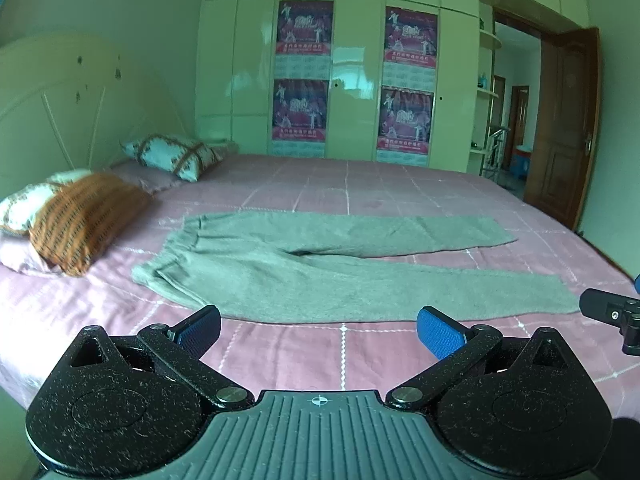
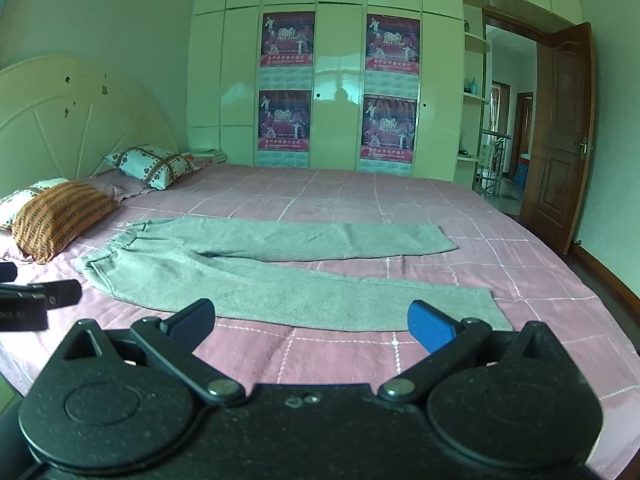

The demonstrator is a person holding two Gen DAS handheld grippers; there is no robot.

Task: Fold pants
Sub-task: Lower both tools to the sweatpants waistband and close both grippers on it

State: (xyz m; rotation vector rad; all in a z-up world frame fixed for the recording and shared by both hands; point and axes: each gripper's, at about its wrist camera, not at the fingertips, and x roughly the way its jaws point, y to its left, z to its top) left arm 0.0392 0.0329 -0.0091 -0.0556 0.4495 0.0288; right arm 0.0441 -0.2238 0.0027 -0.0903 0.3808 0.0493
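Note:
Grey pants [image 1: 320, 268] lie flat on the pink checked bedsheet [image 1: 304, 356], waistband to the left near the pillows, both legs spread apart and pointing right. They also show in the right wrist view [image 2: 280, 276]. My left gripper [image 1: 318, 330] is open and empty, above the sheet just in front of the near leg. My right gripper [image 2: 312, 320] is open and empty, in front of the near leg towards its hem. Neither touches the pants.
Pillows, one orange striped [image 1: 80, 220] and one patterned white [image 1: 172, 156], lie at the bed's left by the headboard [image 1: 60, 108]. A wardrobe [image 1: 352, 60] with posters stands behind the bed. An open wooden door [image 1: 564, 136] is at the right.

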